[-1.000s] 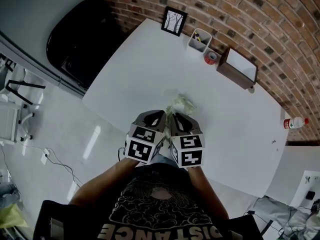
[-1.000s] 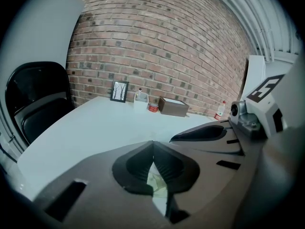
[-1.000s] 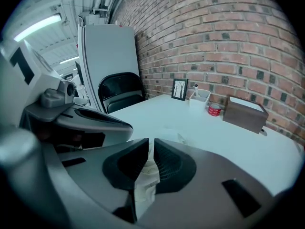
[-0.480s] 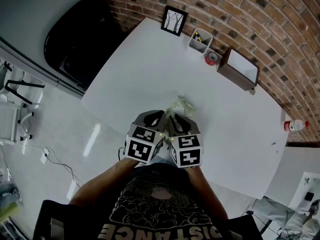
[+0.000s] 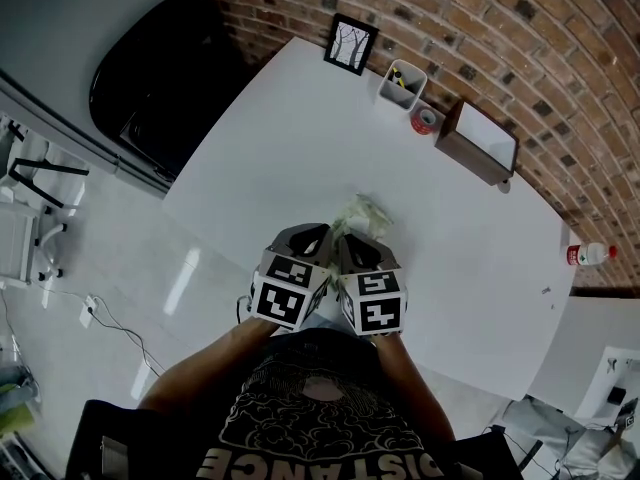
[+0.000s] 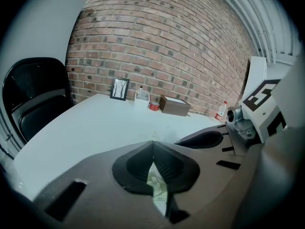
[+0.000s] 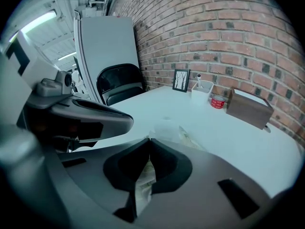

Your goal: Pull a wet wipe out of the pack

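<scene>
A crinkled, pale green-printed wet wipe pack [image 5: 362,213] lies on the white table [image 5: 290,128] near its front edge. My two grippers sit side by side at its near end. The left gripper [image 5: 328,228] is shut, and pale printed pack material [image 6: 158,187] shows in the gap behind its closed tips [image 6: 152,143]. The right gripper [image 5: 345,231] is shut too, with creased pale material [image 7: 143,182] caught between its jaws. In the right gripper view a white flap [image 7: 167,128] stands just beyond the tips, with more of the pack [image 7: 191,140] to its right.
Along the far edge by the brick wall stand a framed picture [image 5: 350,42], a white pen holder [image 5: 400,81], a red round object [image 5: 422,119] and a brown box [image 5: 480,140]. A bottle [image 5: 588,254] is at the far right. A black chair [image 5: 150,78] stands left of the table.
</scene>
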The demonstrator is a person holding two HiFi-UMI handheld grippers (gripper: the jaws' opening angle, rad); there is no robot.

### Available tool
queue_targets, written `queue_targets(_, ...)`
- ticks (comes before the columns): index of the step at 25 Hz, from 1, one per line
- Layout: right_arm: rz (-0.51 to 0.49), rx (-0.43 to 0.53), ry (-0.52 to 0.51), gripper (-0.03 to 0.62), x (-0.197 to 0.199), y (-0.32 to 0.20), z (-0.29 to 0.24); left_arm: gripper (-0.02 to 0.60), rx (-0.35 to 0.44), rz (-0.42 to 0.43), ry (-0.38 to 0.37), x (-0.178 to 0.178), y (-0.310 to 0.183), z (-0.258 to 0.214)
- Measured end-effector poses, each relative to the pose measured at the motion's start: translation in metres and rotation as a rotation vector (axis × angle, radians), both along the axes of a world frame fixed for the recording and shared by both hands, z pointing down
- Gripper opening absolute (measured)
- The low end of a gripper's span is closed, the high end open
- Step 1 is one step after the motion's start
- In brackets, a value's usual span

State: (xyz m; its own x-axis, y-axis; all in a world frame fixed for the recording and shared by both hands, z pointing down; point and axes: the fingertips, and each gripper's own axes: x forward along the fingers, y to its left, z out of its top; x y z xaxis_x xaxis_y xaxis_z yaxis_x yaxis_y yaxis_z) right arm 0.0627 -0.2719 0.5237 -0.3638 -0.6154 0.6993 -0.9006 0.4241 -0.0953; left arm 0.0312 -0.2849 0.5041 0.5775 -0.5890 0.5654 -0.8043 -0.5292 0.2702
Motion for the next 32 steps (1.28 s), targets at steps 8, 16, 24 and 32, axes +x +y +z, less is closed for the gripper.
queue_targets(8, 0.034, 0.006, -0.039, 0.018, 0.004, 0.0, -0.005, 0.012, 0.012, 0.004, 0.005, -0.001, 0.002, -0.006)
queue_targets(16, 0.073, 0.036, -0.066, 0.017, 0.006, 0.0, -0.015, 0.012, 0.026, 0.017, 0.01, -0.001, 0.005, -0.01)
queue_targets(24, 0.101, 0.074, -0.071, 0.017, 0.012, 0.0, -0.03, 0.012, 0.036, 0.029, 0.019, 0.0, 0.009, -0.017)
queue_targets(32, 0.108, 0.116, -0.076, 0.018, 0.013, 0.004, -0.047, 0.012, 0.058, 0.041, 0.025, 0.003, 0.017, -0.024)
